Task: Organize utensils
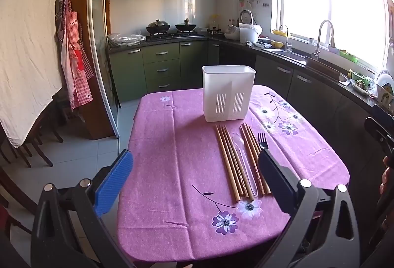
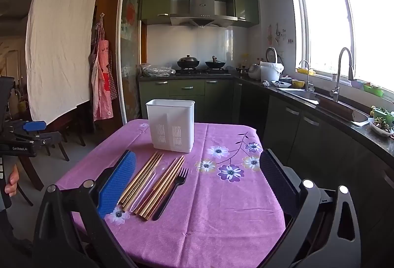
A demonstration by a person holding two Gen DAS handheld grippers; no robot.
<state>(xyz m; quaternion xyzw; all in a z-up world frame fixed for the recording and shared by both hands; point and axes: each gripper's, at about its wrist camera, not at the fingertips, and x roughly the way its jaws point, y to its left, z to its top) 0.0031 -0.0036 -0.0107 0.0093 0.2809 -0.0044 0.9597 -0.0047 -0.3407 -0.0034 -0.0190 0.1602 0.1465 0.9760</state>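
Observation:
A white slotted utensil holder [image 1: 228, 93] [image 2: 171, 125] stands upright at the far side of the table. In front of it lie several wooden chopsticks [image 1: 231, 162] [image 2: 142, 181], a clear plastic spoon [image 1: 242, 157] [image 2: 145, 187] among them, and a black fork [image 1: 262, 141] [image 2: 173, 190] at their right. My left gripper [image 1: 194, 174] hovers open above the near part of the table, with nothing between its fingers. Just as wide open and empty, my right gripper [image 2: 199, 179] hangs over the table to the right of the utensils.
The table wears a pink flowered cloth [image 1: 172, 169] [image 2: 216, 206]. Green cabinets, a stove with two woks [image 1: 172, 27] and a sink counter [image 1: 295, 56] line the back and right. Dark chairs [image 1: 29, 144] and a hanging white sheet [image 1: 27, 46] stand at the left. The left hand-held gripper [image 2: 22, 137] shows at the left edge.

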